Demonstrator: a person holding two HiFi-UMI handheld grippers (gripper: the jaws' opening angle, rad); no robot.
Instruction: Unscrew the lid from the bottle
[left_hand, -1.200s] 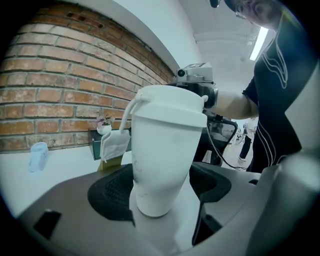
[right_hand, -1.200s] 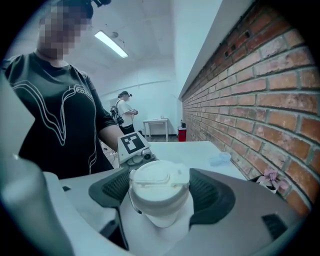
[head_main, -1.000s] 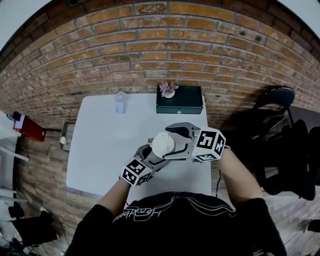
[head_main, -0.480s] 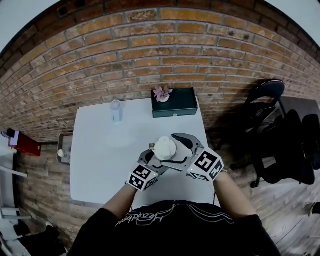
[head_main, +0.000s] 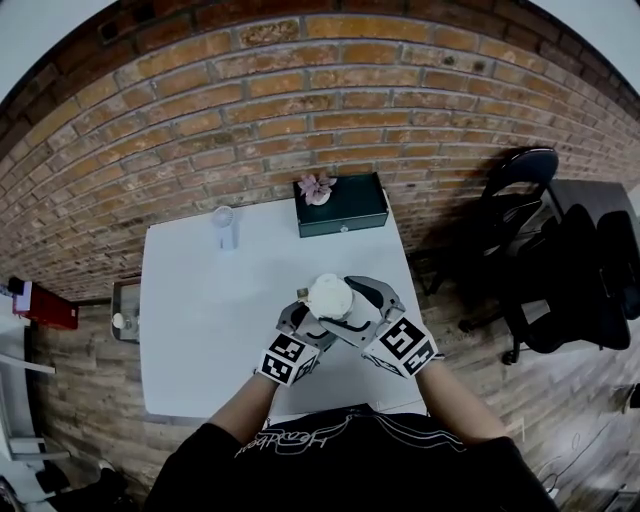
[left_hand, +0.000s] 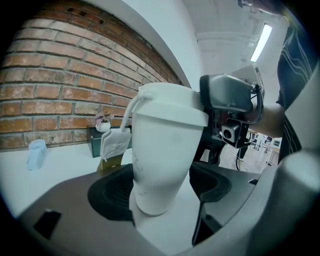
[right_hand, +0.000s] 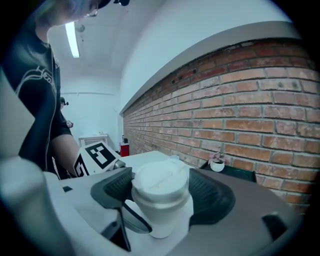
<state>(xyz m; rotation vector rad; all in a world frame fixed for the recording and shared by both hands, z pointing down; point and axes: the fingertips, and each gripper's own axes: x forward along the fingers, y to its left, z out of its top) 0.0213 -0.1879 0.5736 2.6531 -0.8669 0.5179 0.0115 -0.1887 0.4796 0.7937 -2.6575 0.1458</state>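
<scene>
A white bottle (left_hand: 162, 160) with a white lid (right_hand: 161, 180) is held above the white table (head_main: 200, 300) in front of me. My left gripper (left_hand: 160, 192) is shut on the bottle's lower body, a pad on each side. My right gripper (right_hand: 161, 192) reaches in from the right at the top. Its jaws are closing, and both pads touch the sides of the lid. From above I see the lid (head_main: 328, 296), with the left gripper (head_main: 303, 322) below-left and the right gripper (head_main: 347, 305) beside it. A white strap and paper tag (left_hand: 116, 142) hang from the lid.
A dark green box (head_main: 342, 205) with a small pink flower pot (head_main: 316, 187) stands at the table's far edge by the brick wall. A clear cup (head_main: 224, 225) is at the back left. A black chair (head_main: 530, 200) is to the right of the table.
The right gripper has swung from the bottle's right side round to its near right. The bottle and the left gripper have stayed about where they were in front of me.
</scene>
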